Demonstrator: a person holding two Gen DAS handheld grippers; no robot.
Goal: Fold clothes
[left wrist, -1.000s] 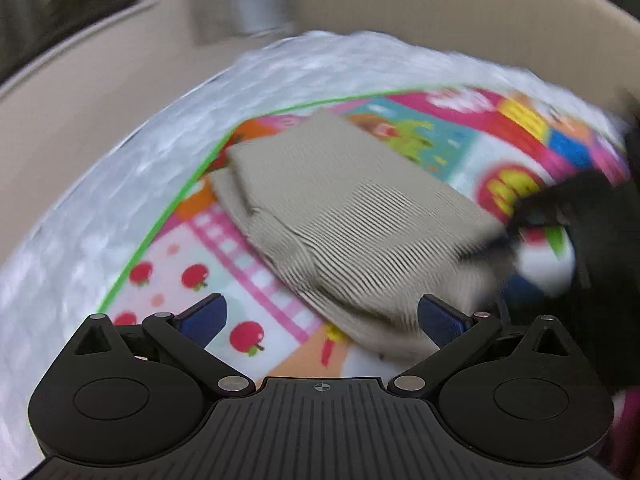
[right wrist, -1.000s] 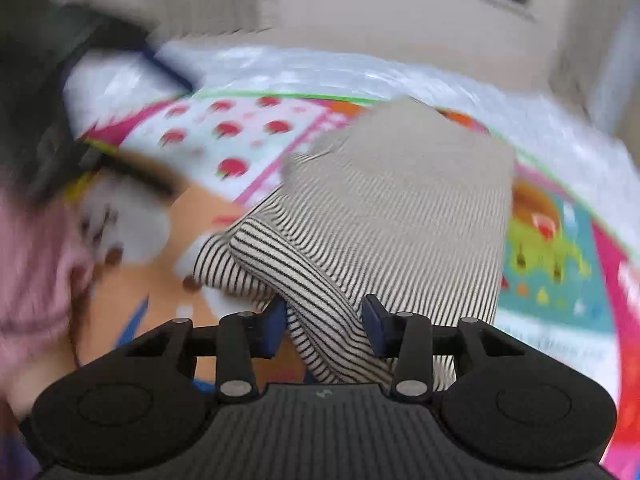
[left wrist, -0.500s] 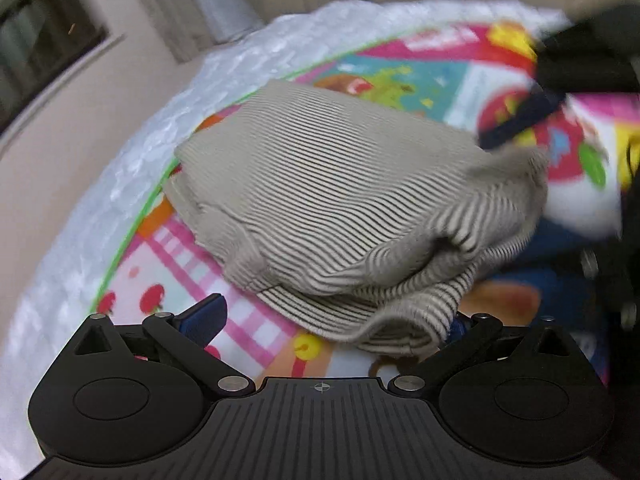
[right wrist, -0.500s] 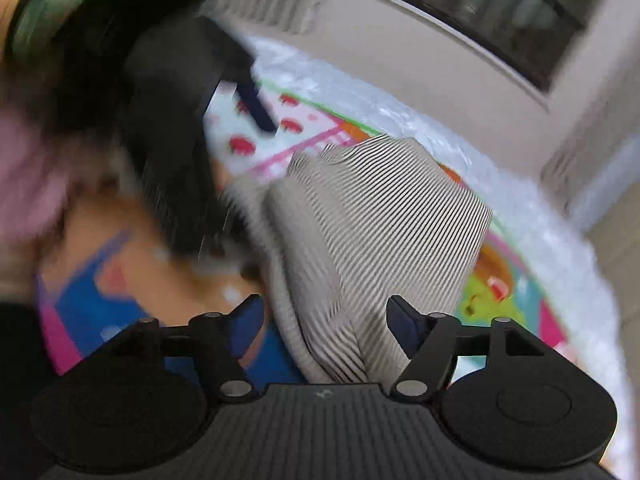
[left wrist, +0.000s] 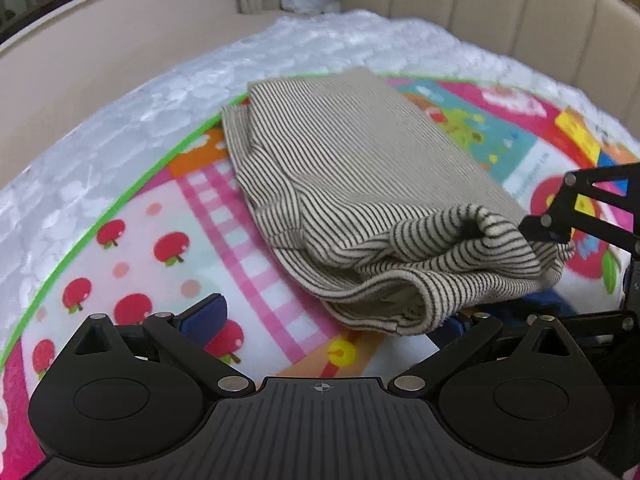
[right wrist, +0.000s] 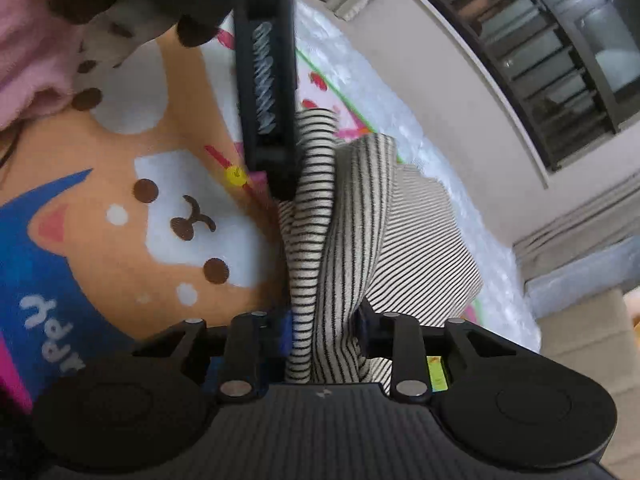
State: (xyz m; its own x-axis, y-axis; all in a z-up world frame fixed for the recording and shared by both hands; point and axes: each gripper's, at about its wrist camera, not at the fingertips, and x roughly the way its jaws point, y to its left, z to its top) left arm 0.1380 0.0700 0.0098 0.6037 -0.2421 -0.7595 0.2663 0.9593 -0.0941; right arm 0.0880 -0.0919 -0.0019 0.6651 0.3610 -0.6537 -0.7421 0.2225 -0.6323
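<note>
— Where is the striped garment (left wrist: 352, 184) lying?
— It is lying folded on the colourful play mat (left wrist: 132, 240), near its far left edge.
— What are your jaws doing?
— Your right gripper (right wrist: 324, 330) is pinching the garment's near right corner. Your left gripper (left wrist: 332, 316) is holding its jaws wide, gripping nothing, just beside the near fold.

Striped garment (left wrist: 352, 184): soft ribbed knit cloth, matt, fine dark-and-cream stripes, hem edge thick and rolled. Play mat (left wrist: 160, 240): smooth printed surface, bright colours, slight sheen. White cover (left wrist: 120, 120) beneath mat: bumpy quilted texture, faintly glossy. Left gripper (left wrist: 332, 318): matt black plastic body with ridged top, round silver metal pivots, blue pads (left wrist: 204, 314). Right gripper (right wrist: 324, 330): same matt black plastic. Pink sleeve (right wrist: 24, 60): fuzzy fleece-like cloth.
</note>
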